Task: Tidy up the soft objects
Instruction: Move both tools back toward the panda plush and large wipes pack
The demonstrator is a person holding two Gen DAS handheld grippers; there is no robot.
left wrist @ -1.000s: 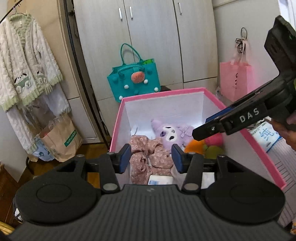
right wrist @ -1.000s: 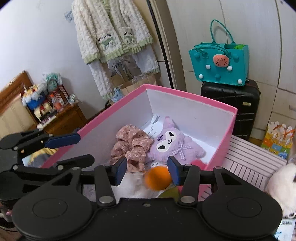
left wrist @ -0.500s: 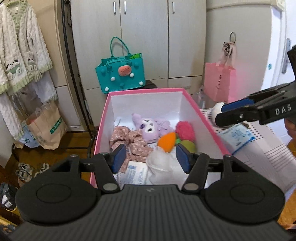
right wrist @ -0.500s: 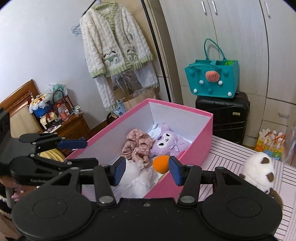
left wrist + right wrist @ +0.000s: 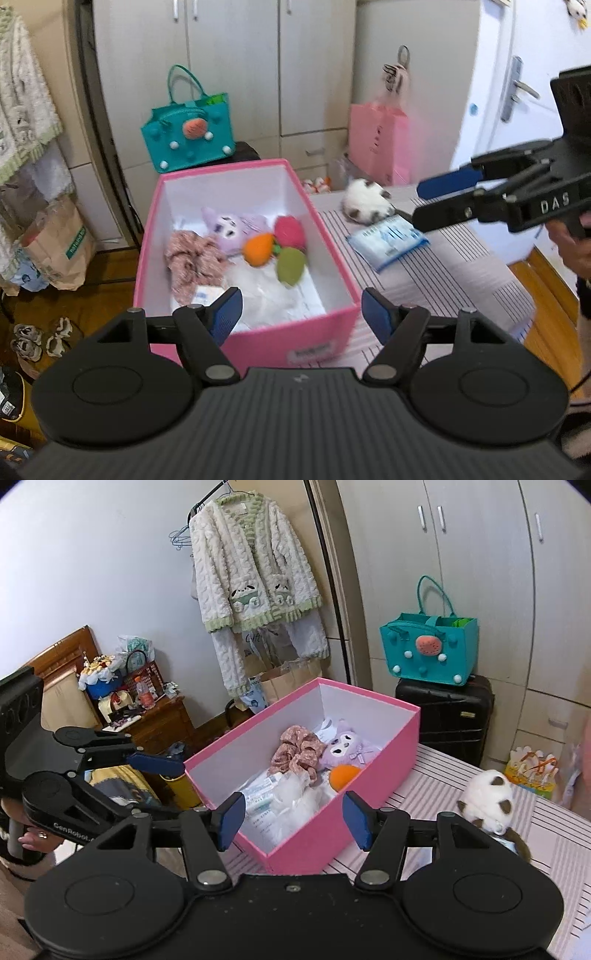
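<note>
Left hand-held gripper (image 5: 301,314) opening, empty, above pink box (image 5: 332,258).

Bright even daylight, soft shadows, fisheye-bent edges, slight motion blur

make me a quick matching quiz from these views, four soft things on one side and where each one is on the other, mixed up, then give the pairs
Things:
1. purple plush
2. white and brown plush
3. teal felt bag
4. cream cardigan

Places:
A. on a hanger by the wall
B. on top of the black suitcase
C. inside the pink box
D. on the striped surface, outside the box

Pairs: 1-C, 2-D, 3-B, 4-A
</note>
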